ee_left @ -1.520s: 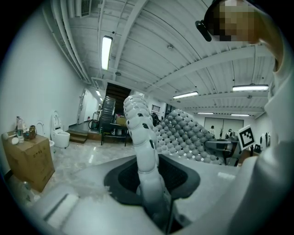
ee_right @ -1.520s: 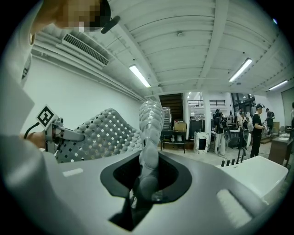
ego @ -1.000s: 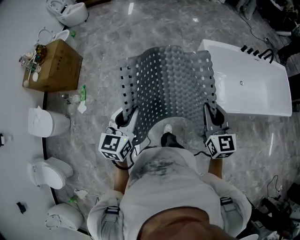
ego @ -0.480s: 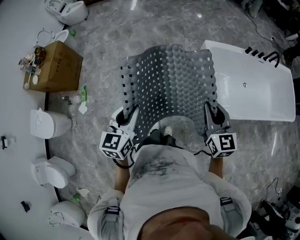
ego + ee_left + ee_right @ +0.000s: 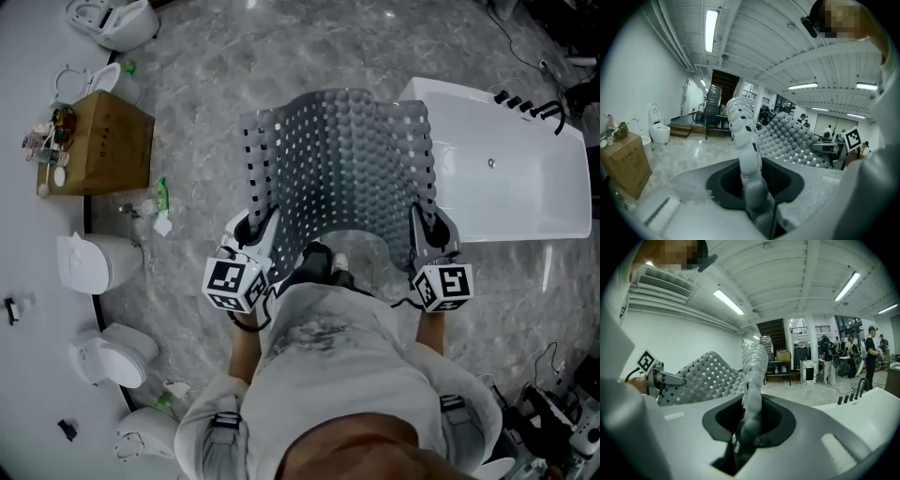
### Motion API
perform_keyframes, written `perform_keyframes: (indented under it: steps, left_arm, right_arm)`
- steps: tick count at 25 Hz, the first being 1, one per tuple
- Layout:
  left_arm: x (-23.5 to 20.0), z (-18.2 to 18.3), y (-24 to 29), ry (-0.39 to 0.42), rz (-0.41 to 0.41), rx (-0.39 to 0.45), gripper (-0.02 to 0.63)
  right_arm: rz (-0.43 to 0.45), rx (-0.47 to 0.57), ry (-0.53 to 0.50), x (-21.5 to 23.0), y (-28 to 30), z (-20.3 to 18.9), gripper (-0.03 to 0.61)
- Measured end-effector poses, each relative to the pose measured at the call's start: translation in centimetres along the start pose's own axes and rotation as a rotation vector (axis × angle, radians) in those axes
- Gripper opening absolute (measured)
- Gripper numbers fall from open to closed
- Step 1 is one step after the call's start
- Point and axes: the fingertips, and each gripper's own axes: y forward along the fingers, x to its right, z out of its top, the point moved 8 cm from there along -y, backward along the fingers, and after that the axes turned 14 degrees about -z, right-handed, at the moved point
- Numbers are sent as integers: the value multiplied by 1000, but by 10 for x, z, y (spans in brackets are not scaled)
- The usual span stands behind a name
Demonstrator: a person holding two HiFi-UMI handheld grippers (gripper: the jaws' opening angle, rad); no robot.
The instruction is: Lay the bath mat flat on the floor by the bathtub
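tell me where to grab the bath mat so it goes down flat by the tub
By its two near corners, from the person's side, as the left gripper and right gripper hold it. The bath mat is wide and limp; a spread grip should keep it open.

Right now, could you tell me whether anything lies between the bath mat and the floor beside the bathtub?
Only the person's shoes show, under the near edge of the bath mat. The floor around the mat beside the bathtub looks bare; the patch beneath it is hidden.
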Motion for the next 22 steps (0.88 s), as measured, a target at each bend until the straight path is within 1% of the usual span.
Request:
perform_keyframes:
  steps: [6, 9, 13, 17, 22]
  left_arm:
    - [-65, 9, 27, -14, -43, -42, 103]
    - [-98, 8, 46, -17, -62, -63, 103]
    - [-133, 4, 59, -41, -88, -79, 103]
    - [-159, 0, 73, -68, -101, -92, 103]
    - [-179, -9, 79, -91, -106, -102, 103]
  right_arm:
    - [-59, -44, 29, -17, 51, -4, 60]
    - [-83, -63, 36, -24, 81, -10, 60]
    - [-119, -89, 35, -37, 105, -13, 60]
    - [-146, -107, 39, -43, 122, -18, 60]
    - [-159, -127, 37, -51, 133, -26, 60]
